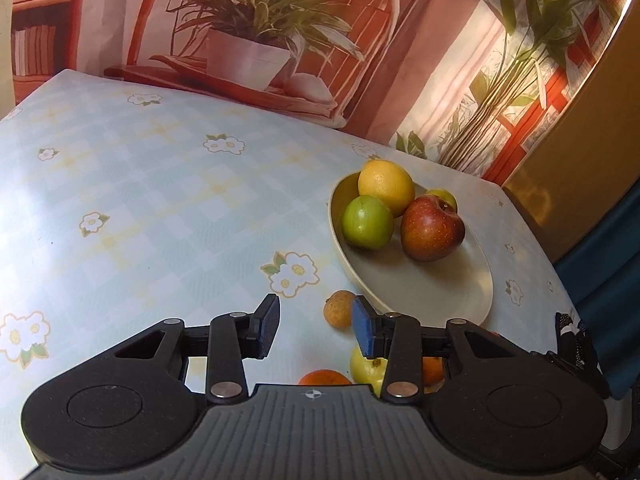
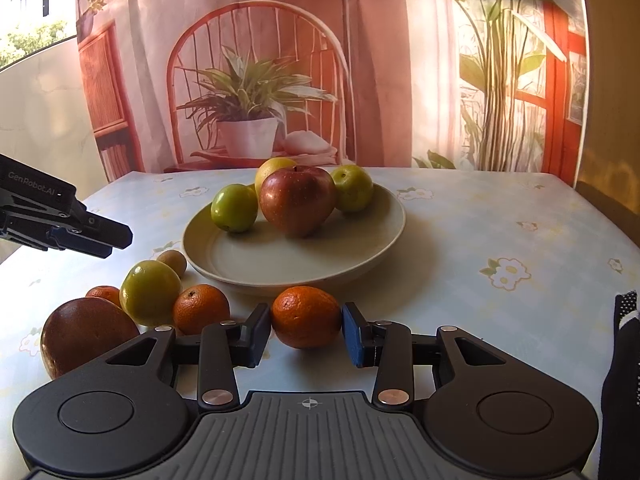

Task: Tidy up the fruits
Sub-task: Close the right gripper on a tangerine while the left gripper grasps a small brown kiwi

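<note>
Sitting between the right gripper's [image 2: 306,330] clenched pads, a tangerine [image 2: 306,316].

Red apple [image 2: 297,200] on cream plate [image 2: 296,260]; pale-blue checked, white-flowered tablecloth [image 2: 500,240].

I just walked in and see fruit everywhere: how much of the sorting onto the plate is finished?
Partly done. The plate already holds a red apple, a yellow citrus and two green fruits. In hand: the right gripper is closed on an orange. The left gripper is empty. Still on the table: two more oranges, a green fruit, a small brownish fruit and a large brown one.
</note>
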A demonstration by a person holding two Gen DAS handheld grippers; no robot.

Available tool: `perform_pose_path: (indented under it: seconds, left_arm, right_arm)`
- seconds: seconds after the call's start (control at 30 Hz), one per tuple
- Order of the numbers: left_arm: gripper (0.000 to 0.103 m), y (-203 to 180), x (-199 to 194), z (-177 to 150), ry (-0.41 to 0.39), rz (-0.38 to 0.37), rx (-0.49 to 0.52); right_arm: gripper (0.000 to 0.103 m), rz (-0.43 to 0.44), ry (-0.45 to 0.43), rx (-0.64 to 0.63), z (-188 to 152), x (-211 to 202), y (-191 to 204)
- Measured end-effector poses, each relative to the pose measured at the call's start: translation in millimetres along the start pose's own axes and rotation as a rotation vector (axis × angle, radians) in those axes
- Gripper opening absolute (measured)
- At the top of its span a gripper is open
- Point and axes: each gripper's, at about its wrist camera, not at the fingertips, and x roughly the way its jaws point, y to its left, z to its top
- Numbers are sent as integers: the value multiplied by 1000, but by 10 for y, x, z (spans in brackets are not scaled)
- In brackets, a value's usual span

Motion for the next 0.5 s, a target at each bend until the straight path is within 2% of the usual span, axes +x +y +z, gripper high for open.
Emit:
perform_pose_path:
  seconds: [0.03, 0.13, 0.33, 0.5]
  left_arm:
    - [35, -20, 49, 19, 11, -4, 25]
    - [35, -58, 157, 56, 39, -27, 58]
    - [35, -86, 274, 96, 81, -87, 30]
    - [35, -115, 407, 106, 117, -77, 52]
  right_arm:
    - [36, 1, -1, 2, 1, -1, -1]
    - [36, 5, -2, 5, 4, -2, -8]
    - [36, 10, 3, 10, 7, 8, -16]
    - [36, 13, 4, 14, 4, 10, -21]
